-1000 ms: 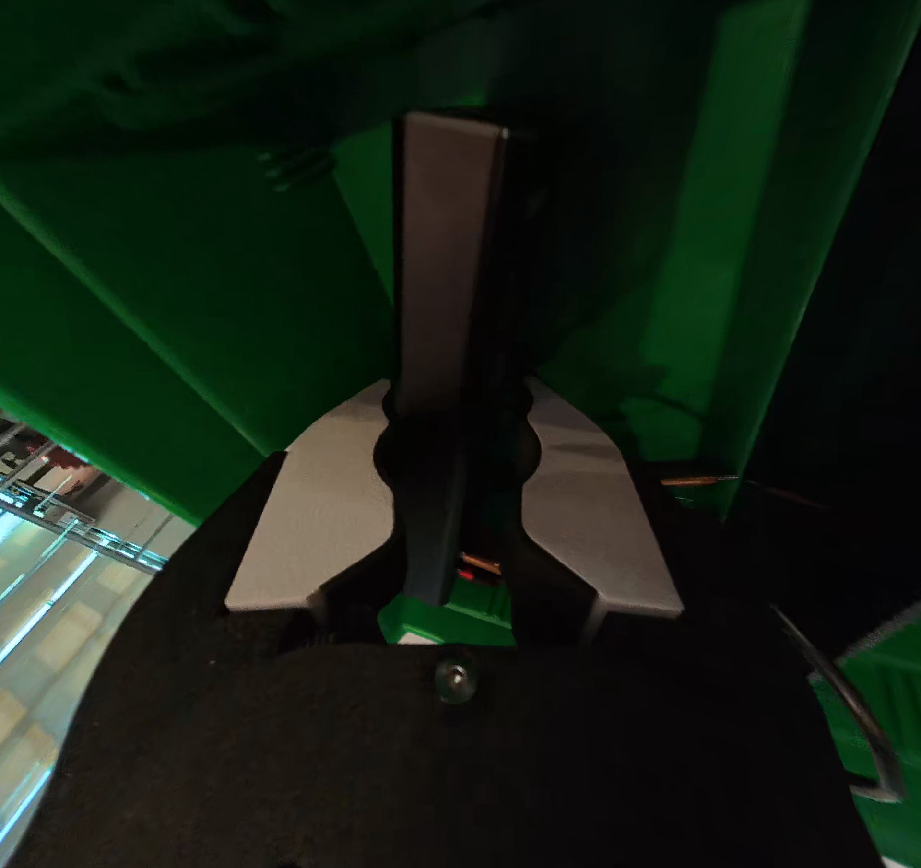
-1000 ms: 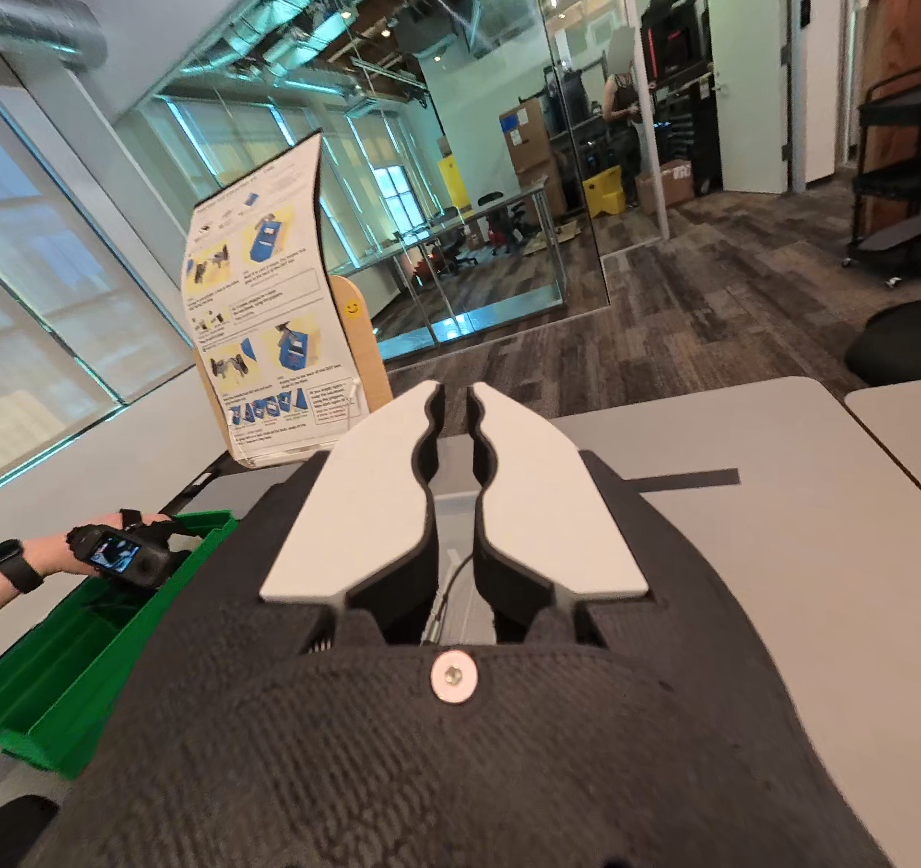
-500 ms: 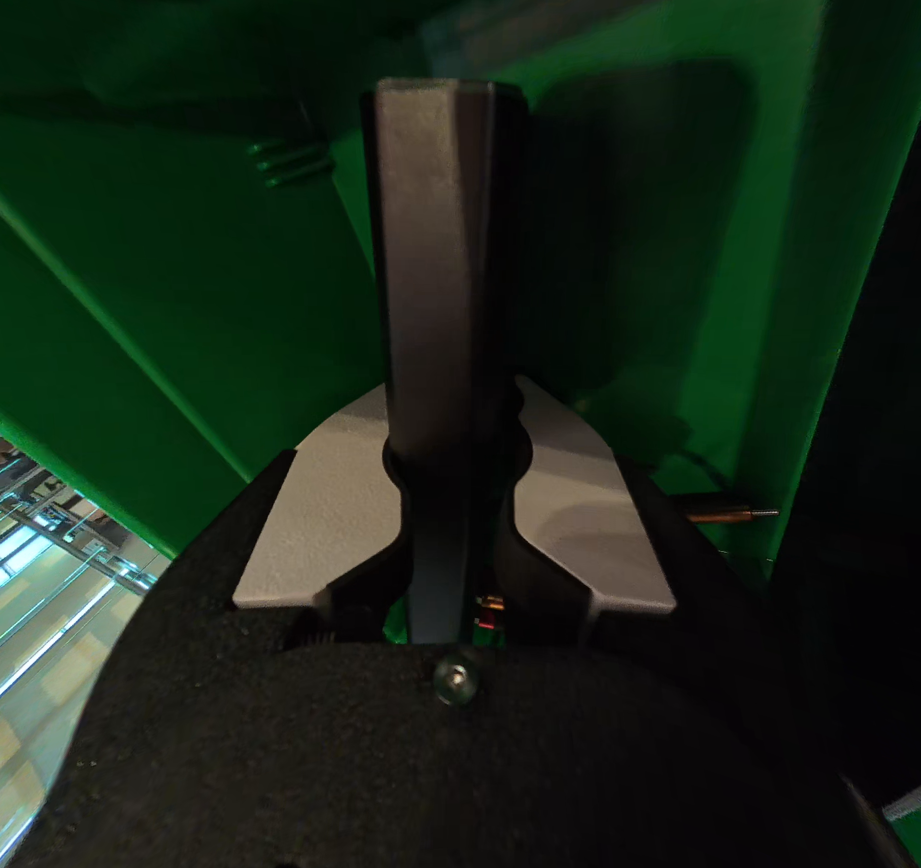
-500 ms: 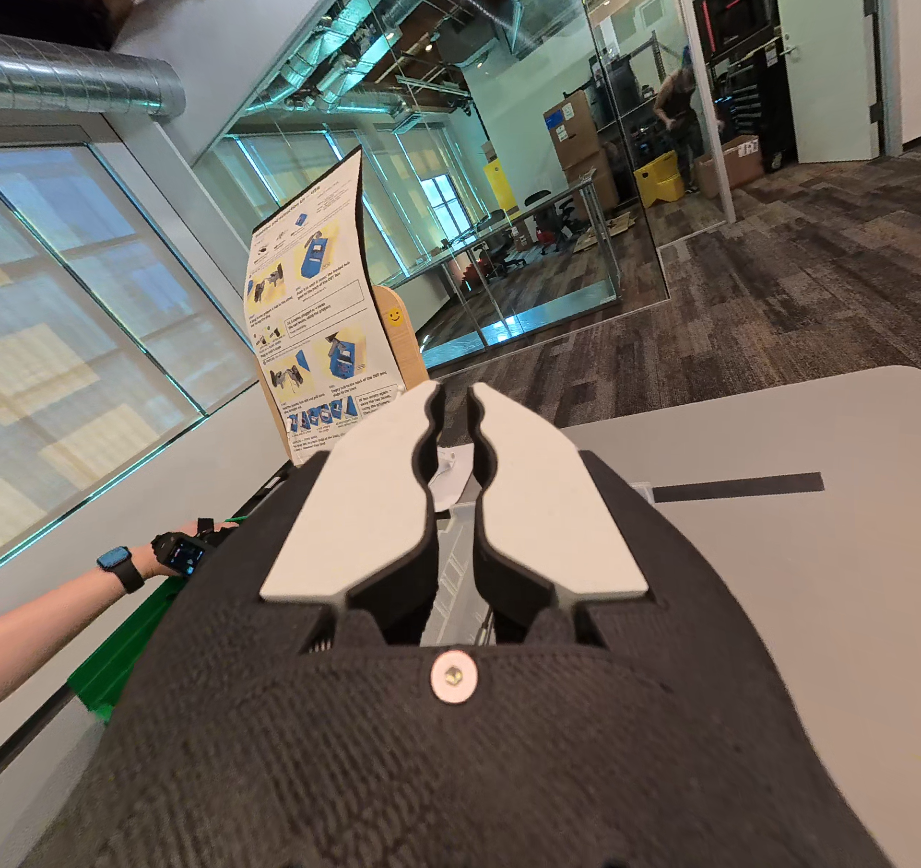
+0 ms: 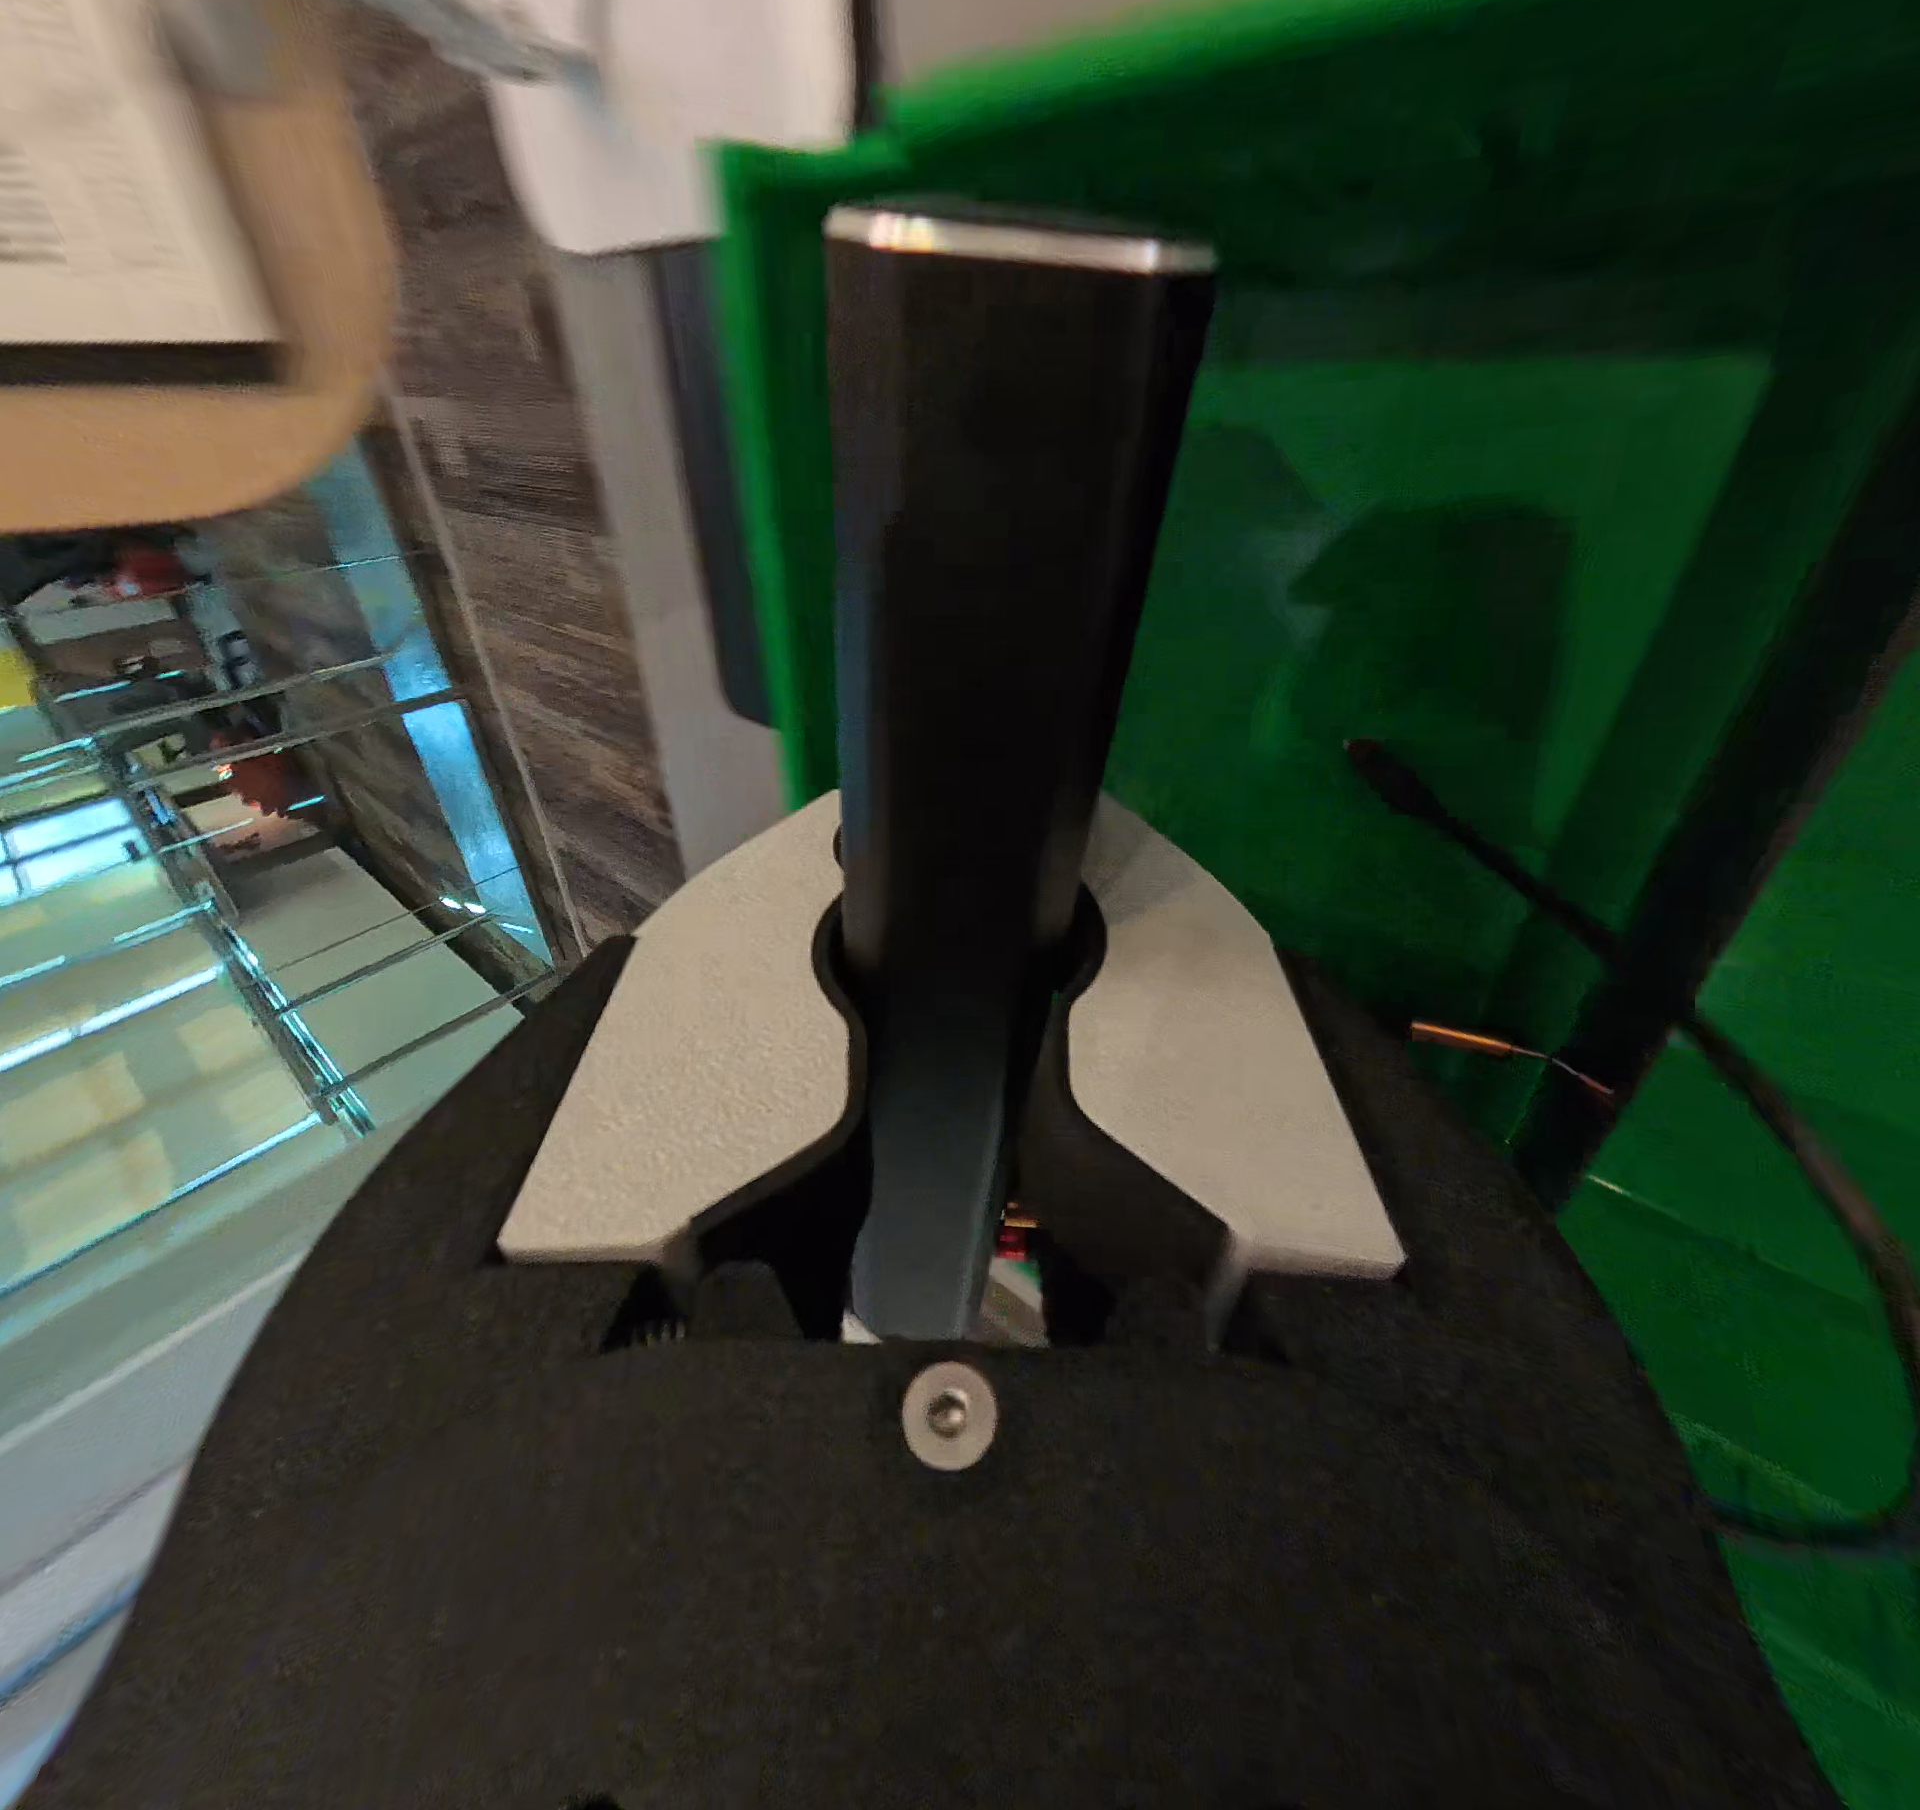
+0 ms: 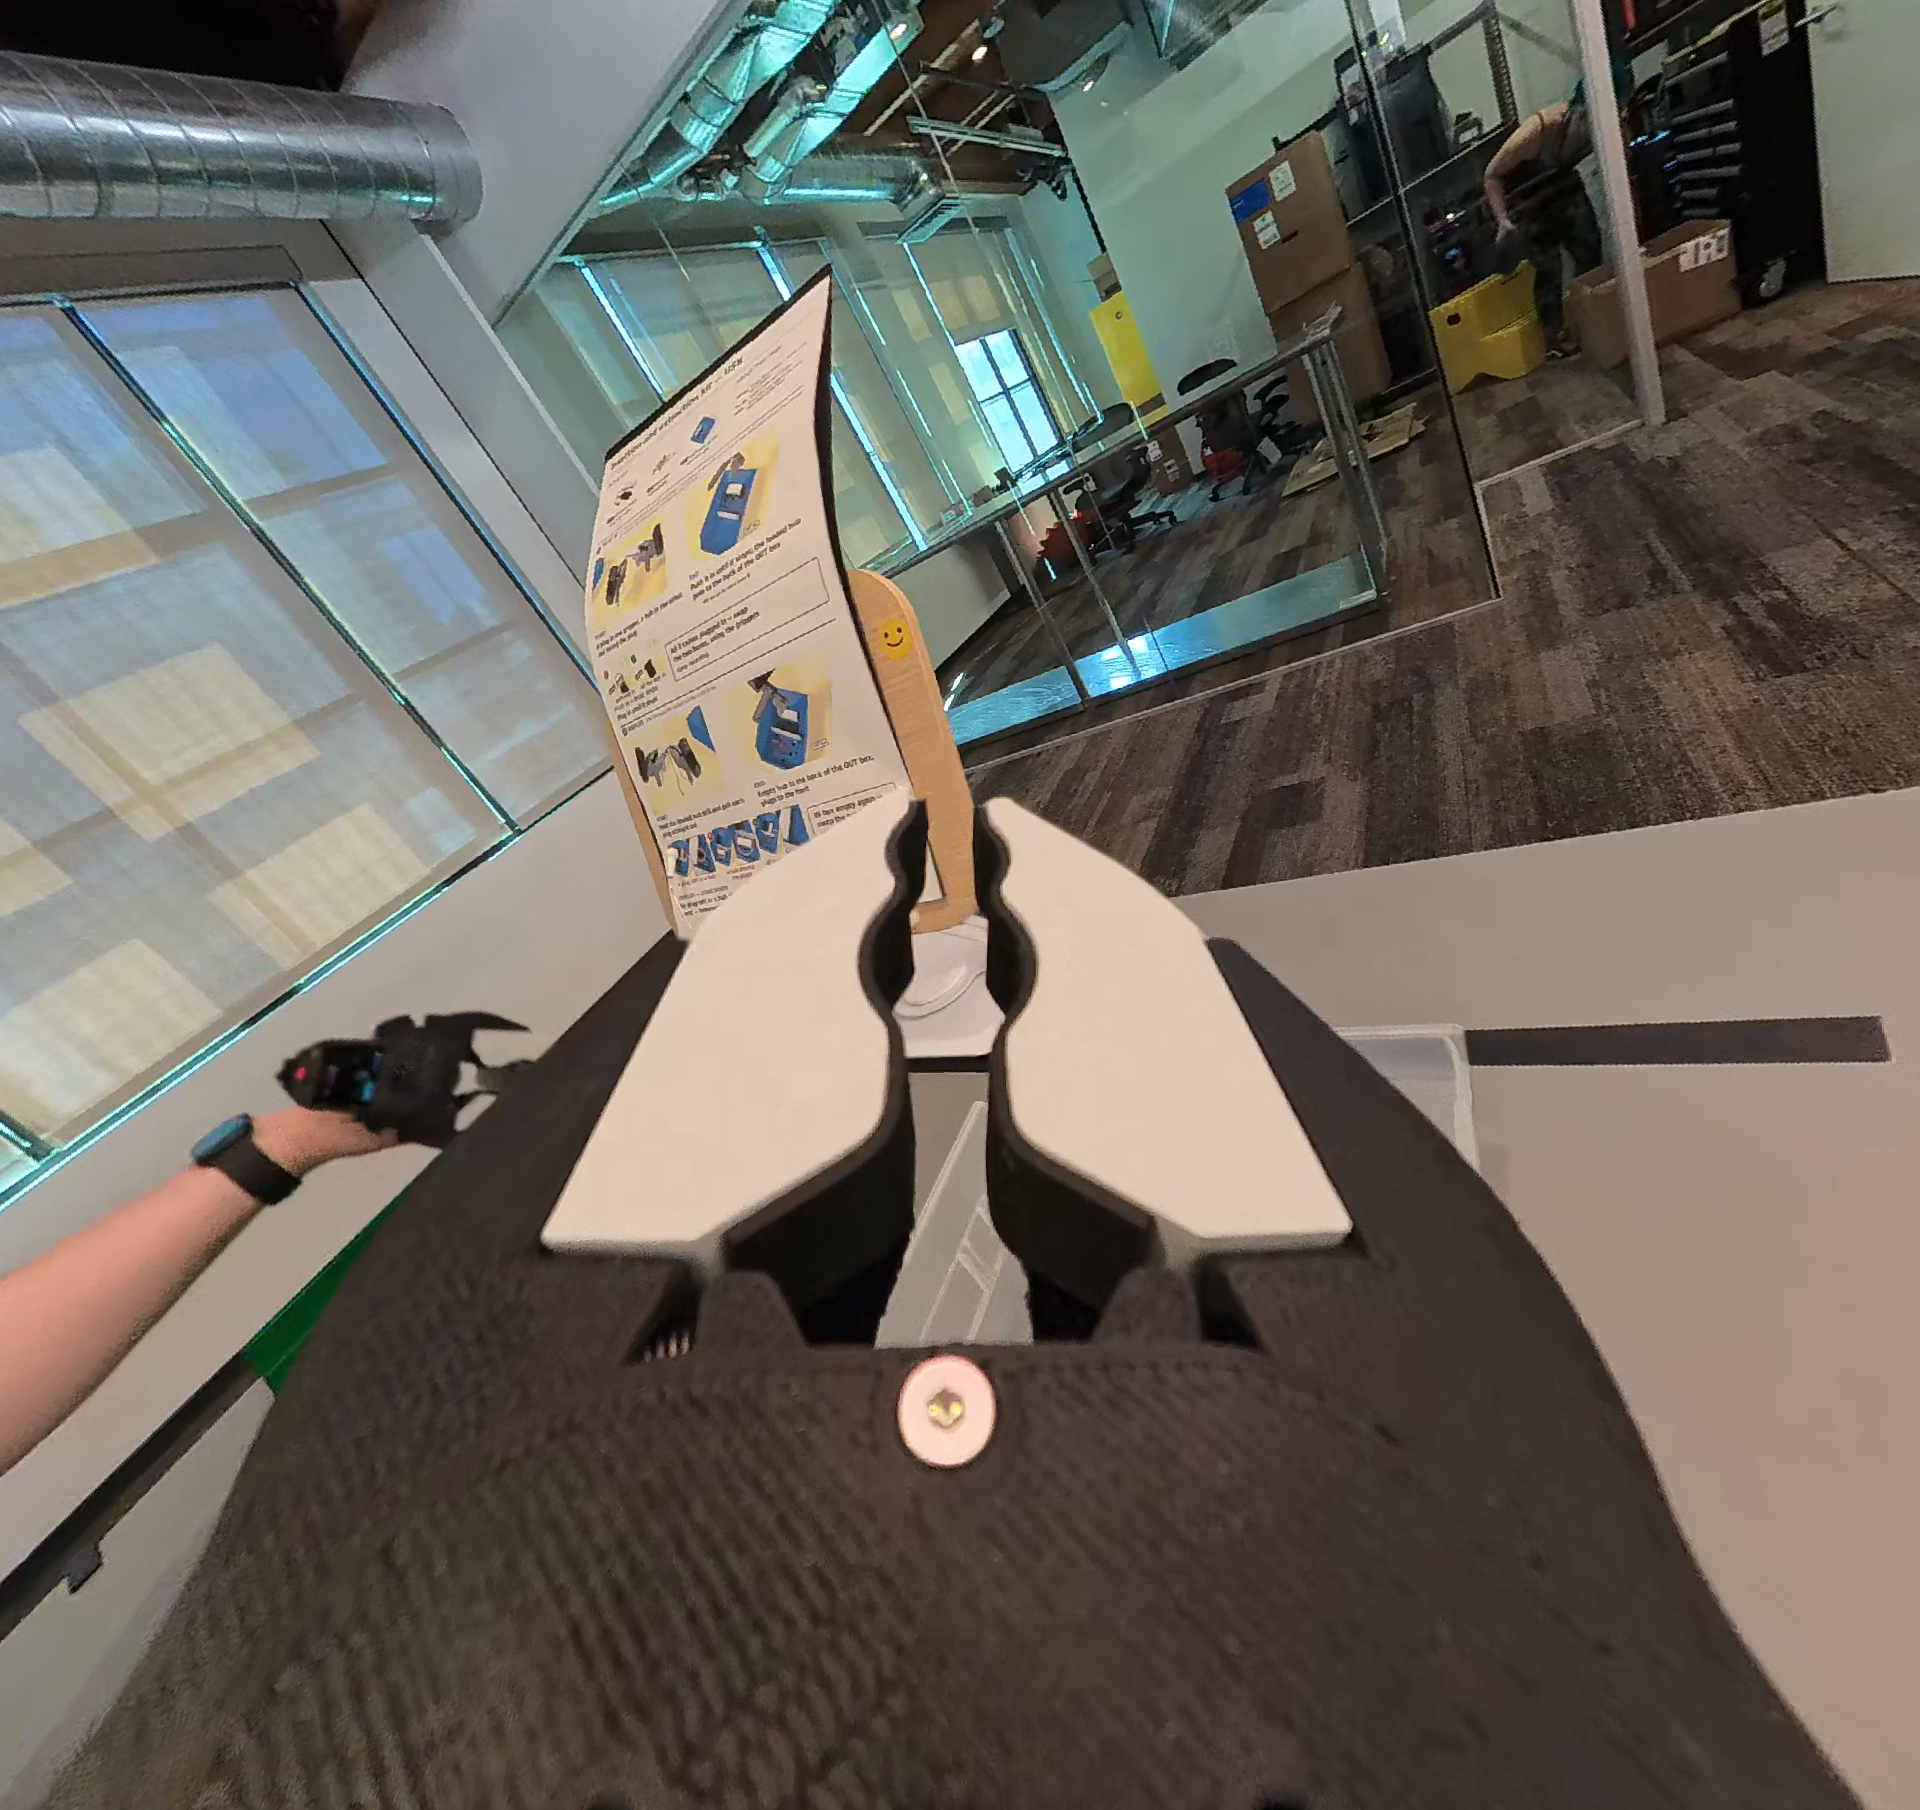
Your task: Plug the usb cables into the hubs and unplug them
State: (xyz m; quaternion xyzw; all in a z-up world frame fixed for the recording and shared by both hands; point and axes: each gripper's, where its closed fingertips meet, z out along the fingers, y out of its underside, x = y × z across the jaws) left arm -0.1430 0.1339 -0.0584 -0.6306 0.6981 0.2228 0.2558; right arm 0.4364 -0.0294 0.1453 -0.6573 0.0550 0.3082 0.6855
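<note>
**Hub clamped in my left gripper, right gripper empty**

At the centre of my left wrist view, my left gripper (image 5: 961, 913) is clamped on a long dark hub (image 5: 997, 555), which stands up between the two grey fingers (image 5: 717, 1054) and ends in a bright metal rim near the top of the frame. Behind it, filling the right half of the frame, is the green bin (image 5: 1507, 472). A thin dark cable (image 5: 1496, 856) runs diagonally across the bin's inside at right, and lower down a short copper-coloured wire end (image 5: 1455, 1035) pokes out beside my right finger. The upper left is blurred, showing a pale wooden stand (image 5: 312, 326) with a sheet on it.

In my right wrist view, my right gripper (image 6: 951, 856) holds nothing; its fingers (image 6: 758, 1054) stand a narrow gap apart over the grey table (image 6: 1662, 1293). Just beyond the fingertips, mid-frame, an instruction sheet (image 6: 738, 638) leans on the wooden stand. A clear tray (image 6: 1423, 1085) peeks out at the right of my gripper. At lower left, my forearm, with a dark watch (image 6: 244, 1155), holds the left gripper, above a sliver of the green bin.
</note>
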